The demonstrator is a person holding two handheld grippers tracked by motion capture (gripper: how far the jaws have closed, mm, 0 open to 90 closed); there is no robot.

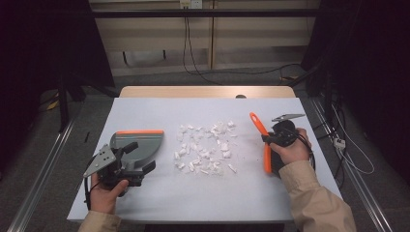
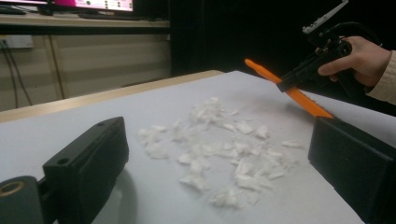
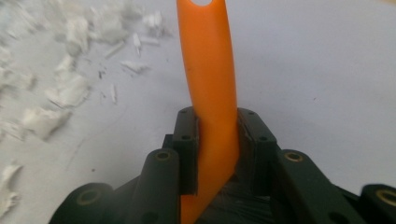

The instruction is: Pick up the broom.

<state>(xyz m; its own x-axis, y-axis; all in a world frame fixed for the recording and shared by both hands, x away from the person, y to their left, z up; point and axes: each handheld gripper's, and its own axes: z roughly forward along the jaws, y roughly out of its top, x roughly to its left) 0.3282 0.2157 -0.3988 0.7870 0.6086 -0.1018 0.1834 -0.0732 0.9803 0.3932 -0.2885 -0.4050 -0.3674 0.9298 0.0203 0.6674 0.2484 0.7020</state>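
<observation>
An orange brush handle (image 1: 261,140) stands clamped in the right gripper (image 1: 269,139), right of scattered white scraps (image 1: 205,147); a grey dustpan (image 1: 136,147) lies left of them.

Dim room, grey floor (image 1: 159,79), beige wall (image 1: 154,34)

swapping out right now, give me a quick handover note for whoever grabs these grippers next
Left gripper: jaws open, resting beside the grey dustpan, not clamped on it.
Right gripper: shut on the orange brush handle, lifted at the pile's right.
White paper scraps lie spread mid-table on the white table cover.
Done: brush picked up. Left: grip the dustpan, sweep the scraps in; none are in it yet.
</observation>
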